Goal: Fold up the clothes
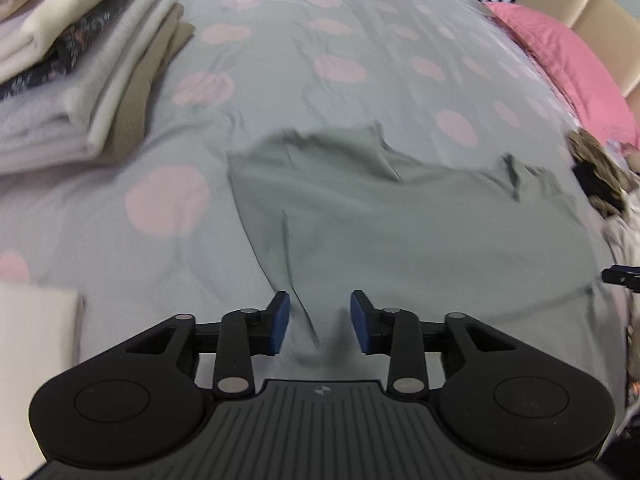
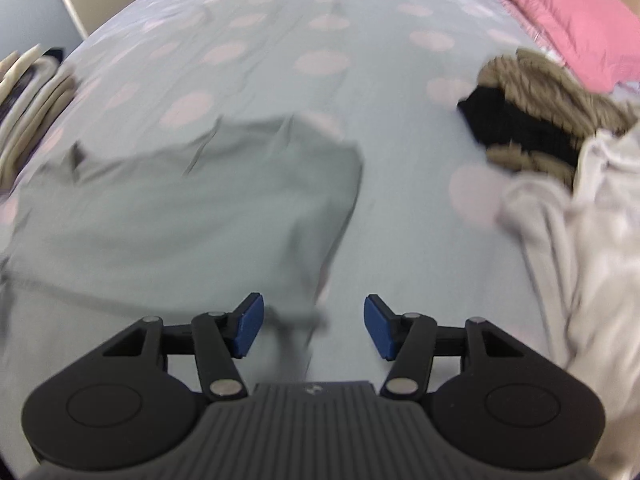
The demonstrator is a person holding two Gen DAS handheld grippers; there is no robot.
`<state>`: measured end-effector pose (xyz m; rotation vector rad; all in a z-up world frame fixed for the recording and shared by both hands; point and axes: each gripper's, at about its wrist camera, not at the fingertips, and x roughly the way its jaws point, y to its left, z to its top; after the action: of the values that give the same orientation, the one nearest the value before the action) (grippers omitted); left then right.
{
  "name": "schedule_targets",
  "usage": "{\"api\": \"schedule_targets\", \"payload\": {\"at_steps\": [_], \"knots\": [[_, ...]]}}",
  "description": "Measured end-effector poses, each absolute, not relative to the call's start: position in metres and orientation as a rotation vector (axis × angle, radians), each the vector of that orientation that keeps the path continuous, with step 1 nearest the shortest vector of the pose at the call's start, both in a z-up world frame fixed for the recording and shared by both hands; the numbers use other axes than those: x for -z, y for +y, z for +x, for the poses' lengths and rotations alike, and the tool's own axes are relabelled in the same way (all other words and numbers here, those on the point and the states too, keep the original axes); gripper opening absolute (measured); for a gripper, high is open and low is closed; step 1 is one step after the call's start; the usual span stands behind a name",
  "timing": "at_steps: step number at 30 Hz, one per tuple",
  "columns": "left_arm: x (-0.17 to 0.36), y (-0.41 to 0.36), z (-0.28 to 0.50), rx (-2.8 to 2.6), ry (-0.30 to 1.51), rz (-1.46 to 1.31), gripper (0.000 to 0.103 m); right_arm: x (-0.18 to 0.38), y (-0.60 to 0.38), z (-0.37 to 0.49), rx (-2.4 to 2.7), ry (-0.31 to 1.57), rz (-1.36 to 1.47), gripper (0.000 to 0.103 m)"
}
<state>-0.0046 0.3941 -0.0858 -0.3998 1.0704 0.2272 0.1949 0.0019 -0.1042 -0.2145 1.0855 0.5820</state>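
A grey-green garment (image 1: 380,216) lies spread on the bed, its near edge reaching between the fingers of my left gripper (image 1: 320,322), which stands open with blue pads. In the right wrist view the same garment (image 2: 180,208) lies to the left, and its near right corner trails between the fingers of my right gripper (image 2: 314,328), also open. Both frames are blurred by motion. The tip of the right gripper (image 1: 620,276) shows at the right edge of the left wrist view.
A stack of folded clothes (image 1: 80,60) sits at the left. The bedspread (image 1: 320,40) is pale grey with pink dots. Unfolded clothes pile at the right: a fur-trimmed black piece (image 2: 528,120) and a pale garment (image 2: 592,220). A pink pillow (image 2: 560,4) lies at the far right.
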Motion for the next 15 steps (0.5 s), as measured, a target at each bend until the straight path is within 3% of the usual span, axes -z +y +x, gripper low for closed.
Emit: {"api": "schedule_targets", "payload": {"at_steps": [8,15], "knots": [[0.106,0.355,-0.068,-0.214,1.135,-0.366,0.042,0.126,-0.026,0.121,-0.576,1.184,-0.219,0.059],[0.124,0.333,-0.123,-0.232,1.112,-0.434,0.045,0.132,-0.032,0.08,-0.569,1.138,-0.24,0.063]]}}
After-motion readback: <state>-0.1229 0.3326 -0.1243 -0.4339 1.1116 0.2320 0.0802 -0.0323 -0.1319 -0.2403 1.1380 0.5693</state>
